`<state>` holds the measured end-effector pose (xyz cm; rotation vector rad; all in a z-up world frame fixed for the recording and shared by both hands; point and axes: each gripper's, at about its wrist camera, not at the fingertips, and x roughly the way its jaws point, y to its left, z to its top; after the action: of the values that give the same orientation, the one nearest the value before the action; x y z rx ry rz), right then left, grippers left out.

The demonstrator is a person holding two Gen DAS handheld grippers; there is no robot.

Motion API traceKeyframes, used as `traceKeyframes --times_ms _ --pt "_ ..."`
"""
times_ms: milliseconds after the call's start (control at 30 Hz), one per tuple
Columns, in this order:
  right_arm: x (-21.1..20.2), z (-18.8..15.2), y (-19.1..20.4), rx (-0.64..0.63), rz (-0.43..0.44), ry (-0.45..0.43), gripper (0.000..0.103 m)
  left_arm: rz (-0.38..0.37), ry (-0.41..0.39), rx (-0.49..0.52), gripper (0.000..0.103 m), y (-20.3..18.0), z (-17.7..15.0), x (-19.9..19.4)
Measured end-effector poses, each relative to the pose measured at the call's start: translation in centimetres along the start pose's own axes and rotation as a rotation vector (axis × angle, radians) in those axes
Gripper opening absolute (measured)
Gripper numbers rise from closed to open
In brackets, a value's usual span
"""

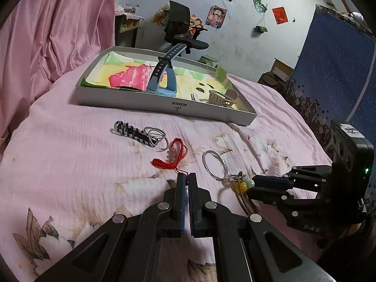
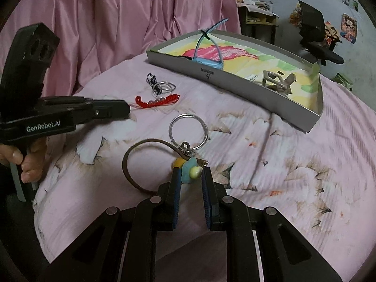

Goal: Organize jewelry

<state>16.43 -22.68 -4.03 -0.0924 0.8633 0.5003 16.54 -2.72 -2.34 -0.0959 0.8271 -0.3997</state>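
both grippers engaged: left gripper [image 1: 187, 178] pinched on red bracelet [image 1: 169, 155] cord on bed, right gripper [image 2: 190, 173] half-open around flower keychain [image 2: 190, 167]; lift slowly, carry into tray [image 1: 131, 98].

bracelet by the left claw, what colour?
Red bracelet, woven cord with pale beads; clearest in the left wrist view.

Pink bedspread [image 1: 70, 164] with brown-and-white flowers. Grey tray [image 1: 164, 101], its lining [image 1: 131, 75] splashed pink, yellow and green. Light blue watch [image 1: 164, 75], red braided bracelet [image 1: 169, 157], black-and-white striped keychain [image 1: 131, 132], silver ring [image 2: 188, 129] with blue-and-yellow charm [image 2: 190, 169]. Black tools, blue pads [image 1: 181, 202].
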Motion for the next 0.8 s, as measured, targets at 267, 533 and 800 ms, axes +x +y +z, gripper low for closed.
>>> traceKeyframes --times_ms 267,533,800 --pt "-0.1 0.5 -0.4 0.034 0.016 -0.053 0.035 0.019 0.027 -0.015 0.003 0.4 -0.2 0.4" --pt "1.2 2.3 -1.9 0.137 0.027 -0.102 0.035 0.033 0.033 -0.042 0.003 1.1 -0.1 0.7" --pt "4.6 4.0 -2.3 0.142 -0.003 -0.035 0.03 0.039 0.026 -0.049 0.003 1.2 0.0 0.6"
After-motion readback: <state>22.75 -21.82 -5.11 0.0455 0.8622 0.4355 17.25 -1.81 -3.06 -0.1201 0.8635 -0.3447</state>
